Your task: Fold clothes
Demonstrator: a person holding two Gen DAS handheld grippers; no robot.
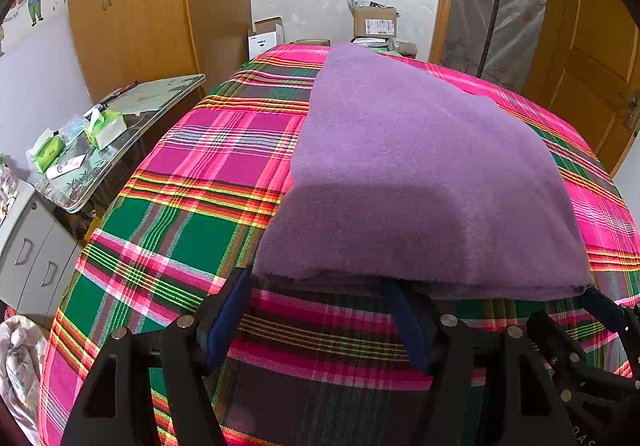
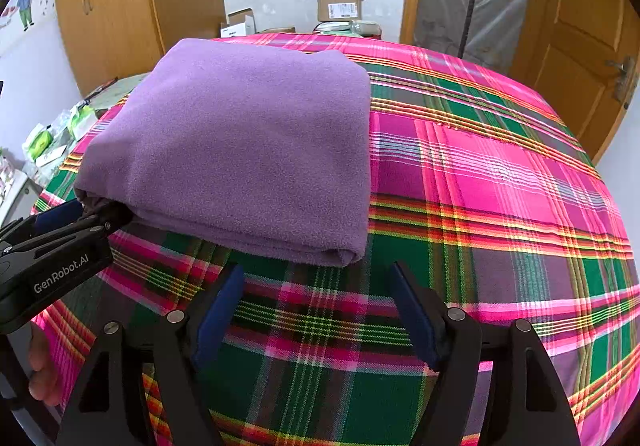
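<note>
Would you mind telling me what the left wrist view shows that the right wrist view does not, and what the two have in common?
Only the left wrist view shows the grey drawer cabinet beside the bed and the tabletop with its tissue packs in full. Only the right wrist view shows the garment's right folded edge, the "GenRobot.AI" lettering on the left gripper at the garment's near-left corner, and part of a hand. Both show the folded purple garment lying on the plaid sheet, the wardrobe, boxes and door.
</note>
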